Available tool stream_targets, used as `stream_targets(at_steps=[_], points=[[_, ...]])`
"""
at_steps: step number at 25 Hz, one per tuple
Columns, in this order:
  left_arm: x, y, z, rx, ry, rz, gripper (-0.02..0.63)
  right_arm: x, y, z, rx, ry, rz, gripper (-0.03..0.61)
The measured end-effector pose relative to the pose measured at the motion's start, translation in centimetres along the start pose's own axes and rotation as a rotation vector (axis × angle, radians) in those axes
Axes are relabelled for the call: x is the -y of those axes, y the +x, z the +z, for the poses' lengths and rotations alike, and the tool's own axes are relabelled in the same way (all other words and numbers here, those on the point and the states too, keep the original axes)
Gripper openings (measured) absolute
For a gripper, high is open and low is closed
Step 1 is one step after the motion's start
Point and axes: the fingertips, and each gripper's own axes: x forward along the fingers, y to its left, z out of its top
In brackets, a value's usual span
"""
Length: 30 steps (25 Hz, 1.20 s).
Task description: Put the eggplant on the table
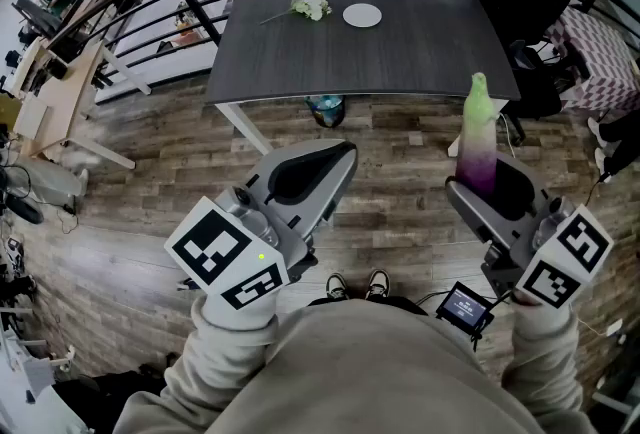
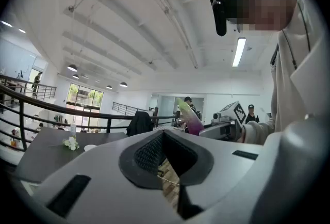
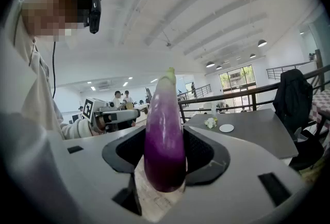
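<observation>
The right gripper (image 1: 492,194) has its jaws clamped on the eggplant (image 3: 165,140), pads pressing the fat purple lower end from both sides. The eggplant stands upright, pale green tip on top! It hangs over the wooden floor (image 1: 400,212), well short of the table (image 1: 400,52). That low grip looks chosen for carrying: the heavy end is pinned, so it shouldn't swing on the way over. The tabletop ahead is mostly bare, with only a white plate (image 1: 362,16) and a small flower bunch (image 1: 311,6) near its far edge, so there's plenty of landing room. The left gripper (image 1: 312,172) has its jaws pressed together on nothing and looks like a spare for now. It's held out level in front of the body, while the right one dips slightly toward the table.
</observation>
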Motion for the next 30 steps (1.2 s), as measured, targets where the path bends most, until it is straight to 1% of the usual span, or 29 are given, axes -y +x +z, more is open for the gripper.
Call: stream_targets(at_steps=[5, 9, 16, 21, 25, 30], points=[[0.5, -0.5, -0.2, 0.004, 0.001, 0.003, 0.005, -0.5, -0.3, -0.5, 0.005, 0.01, -0.001, 0.229], [0.6, 0.1, -0.3, 0.005, 0.0, 0.006, 0.005, 0.3, -0.5, -0.4, 0.01, 0.029, 0.003, 0.229], [0.5, 0.7, -0.1, 0.014, -0.002, 0.041, 0.005, 0.8, -1.1, -0.3, 0.018, 0.035, 0.021, 0.229], [0.9, 1.7, 0.2, 0.042, 0.004, 0.069, 0.005, 2.1, -1.9, -0.5, 0.029, 0.046, 0.038, 0.229], [1.8, 2.4, -0.1, 0.013, 0.014, 0.065, 0.005, 2.6, -2.5, -0.7, 0.036, 0.047, 0.062, 0.229], [3.2, 4.3, -0.7, 0.004, 0.017, 0.028, 0.005, 3.3, -3.1, -0.8, 0.043, 0.028, 0.07, 0.229]])
